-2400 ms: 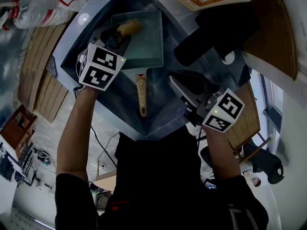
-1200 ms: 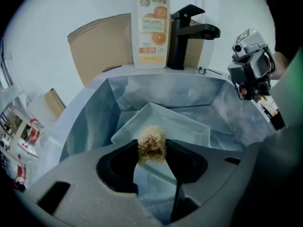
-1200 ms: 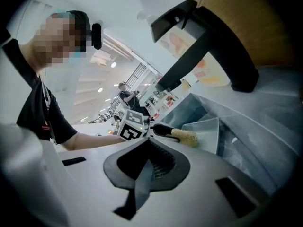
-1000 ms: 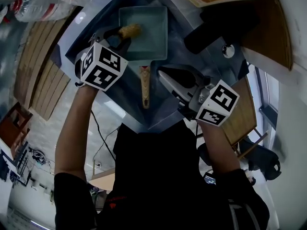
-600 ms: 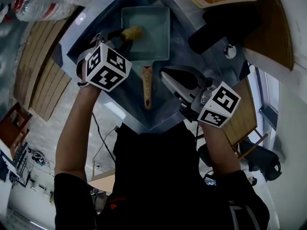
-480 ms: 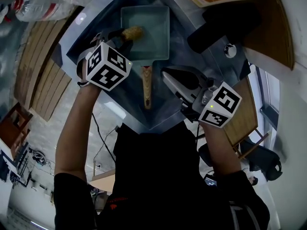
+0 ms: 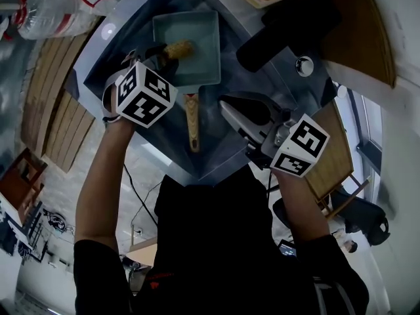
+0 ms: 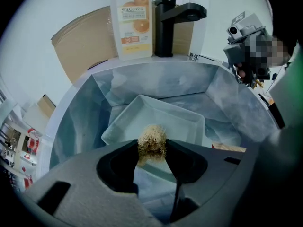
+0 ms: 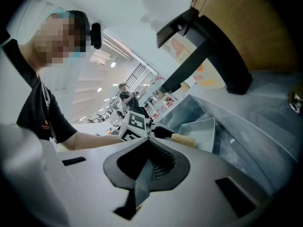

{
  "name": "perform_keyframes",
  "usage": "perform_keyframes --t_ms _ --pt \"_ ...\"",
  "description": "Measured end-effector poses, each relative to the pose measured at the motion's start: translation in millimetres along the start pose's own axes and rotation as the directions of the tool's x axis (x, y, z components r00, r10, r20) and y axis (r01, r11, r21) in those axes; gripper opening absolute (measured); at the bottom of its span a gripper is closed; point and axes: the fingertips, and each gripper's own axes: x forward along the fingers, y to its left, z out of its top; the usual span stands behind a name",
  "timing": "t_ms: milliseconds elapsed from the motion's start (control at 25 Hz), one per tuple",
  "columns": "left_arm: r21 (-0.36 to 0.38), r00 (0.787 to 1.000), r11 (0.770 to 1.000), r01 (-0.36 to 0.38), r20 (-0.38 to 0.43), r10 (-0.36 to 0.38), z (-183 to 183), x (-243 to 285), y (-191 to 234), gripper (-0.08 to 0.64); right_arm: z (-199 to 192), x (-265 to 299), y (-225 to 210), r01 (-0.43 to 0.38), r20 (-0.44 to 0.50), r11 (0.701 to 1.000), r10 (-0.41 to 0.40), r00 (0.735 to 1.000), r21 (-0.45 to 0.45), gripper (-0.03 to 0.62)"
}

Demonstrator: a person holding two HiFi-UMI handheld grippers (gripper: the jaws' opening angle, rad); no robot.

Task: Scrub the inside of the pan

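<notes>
One stroke on, your left gripper (image 8: 151,150), clamping the scourer (image 8: 151,137), slid handleward inside the pan (image 8: 185,120), so scrubbing's underway; right gripper (image 9: 147,141) jaws meet, empty.

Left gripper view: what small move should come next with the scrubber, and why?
Probably push the scrubber forward across the pan floor toward its far wall. The left gripper is shut on the scrubber, which sits by the pan's near edge, with most of the floor bare beyond it. Contact cannot be told.
</notes>
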Motion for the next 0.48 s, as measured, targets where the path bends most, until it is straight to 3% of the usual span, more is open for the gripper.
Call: perform_keyframes --t_ms 480 --pt "0.036 0.999 0.999 0.035 0.018 -0.036 39 23 -26 0.179 2 -35 -14 0.031 0.030 0.999 -0.031 0.999 0.009 0.005"
